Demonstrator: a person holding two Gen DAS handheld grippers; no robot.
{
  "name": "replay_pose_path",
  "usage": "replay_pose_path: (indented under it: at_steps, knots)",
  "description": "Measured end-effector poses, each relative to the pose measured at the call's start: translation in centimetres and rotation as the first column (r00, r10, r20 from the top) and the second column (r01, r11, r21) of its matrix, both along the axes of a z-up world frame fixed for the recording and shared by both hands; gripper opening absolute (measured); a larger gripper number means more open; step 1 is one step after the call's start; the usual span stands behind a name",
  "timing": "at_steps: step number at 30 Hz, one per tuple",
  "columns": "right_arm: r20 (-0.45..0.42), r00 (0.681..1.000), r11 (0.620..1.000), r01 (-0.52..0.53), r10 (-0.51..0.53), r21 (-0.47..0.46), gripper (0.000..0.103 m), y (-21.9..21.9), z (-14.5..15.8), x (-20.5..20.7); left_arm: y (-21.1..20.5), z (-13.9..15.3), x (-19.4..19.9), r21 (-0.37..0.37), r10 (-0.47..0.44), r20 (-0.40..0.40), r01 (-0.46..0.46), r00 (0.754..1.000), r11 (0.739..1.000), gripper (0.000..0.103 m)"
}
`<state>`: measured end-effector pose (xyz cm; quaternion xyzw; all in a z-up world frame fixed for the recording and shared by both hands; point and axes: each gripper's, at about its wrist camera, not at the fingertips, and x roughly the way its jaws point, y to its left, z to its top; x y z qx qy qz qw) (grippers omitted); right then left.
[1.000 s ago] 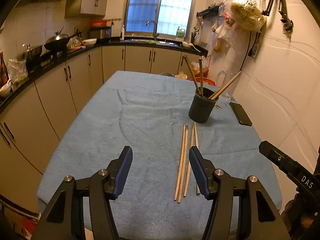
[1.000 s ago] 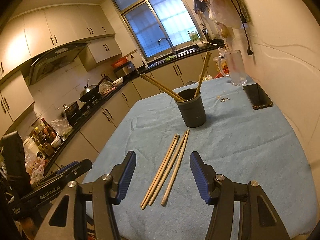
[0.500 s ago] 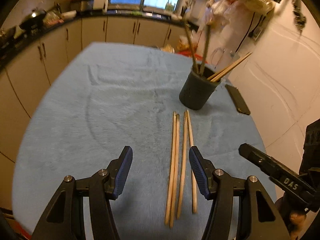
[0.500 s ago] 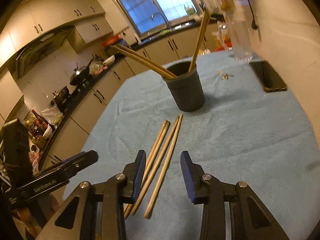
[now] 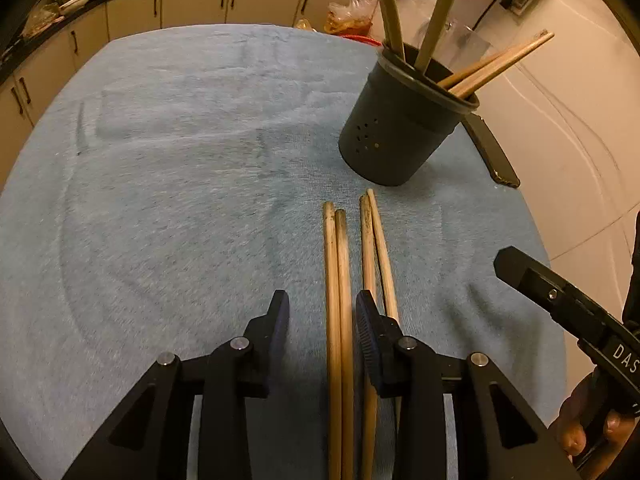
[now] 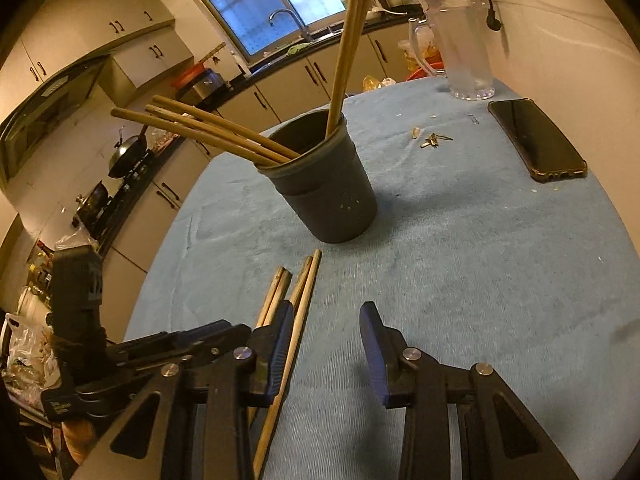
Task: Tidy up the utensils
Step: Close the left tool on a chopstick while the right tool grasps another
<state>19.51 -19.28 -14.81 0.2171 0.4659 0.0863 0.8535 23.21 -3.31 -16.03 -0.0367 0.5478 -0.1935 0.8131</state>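
Several wooden chopsticks (image 5: 340, 280) lie side by side on the blue tablecloth (image 5: 180, 200). A dark utensil cup (image 5: 400, 136) behind them holds several more chopsticks. My left gripper (image 5: 322, 320) is open and low over the cloth, with the left pair of chopsticks between its fingers and the right pair (image 5: 378, 248) under its right finger. In the right wrist view the cup (image 6: 328, 196) stands ahead and the lying chopsticks (image 6: 304, 284) run beside the left finger. My right gripper (image 6: 326, 328) is open and empty, just right of the chopsticks.
A black phone (image 6: 536, 140) lies at the table's right side, a clear glass jug (image 6: 464, 56) behind it. Small scraps (image 6: 434, 140) lie near the cup. Kitchen cabinets (image 5: 200, 0) run beyond the table's far edge. A wall stands close on the right.
Both grippers have moved forward and down toward the lying chopsticks. The left gripper now straddles the left pair and its jaws have narrowed. The right gripper has shifted right of them.
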Motion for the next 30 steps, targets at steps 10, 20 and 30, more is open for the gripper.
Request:
replay_pose_path:
  at_steps: [10,20,30]
  knots:
    - [-0.034,0.999,0.999,-0.041,0.041,-0.019,0.037,1.5,-1.4,2.6,0.7,-0.9,1.0,0.007,0.000,-0.012,0.000,1.000,1.000,0.018]
    - [-0.191,0.970,0.970,-0.181,0.149,-0.163,0.029,5.9,-4.2,5.9,-0.1,-1.2,0.2,0.101,-0.048,0.034,0.044,0.998,0.994,0.008]
    - [-0.267,0.945,0.905,-0.273,0.189,-0.325,0.017,8.1,-4.1,8.4,1.3,-0.4,0.3,0.061,-0.030,-0.013,0.031,0.999,0.998,0.008]
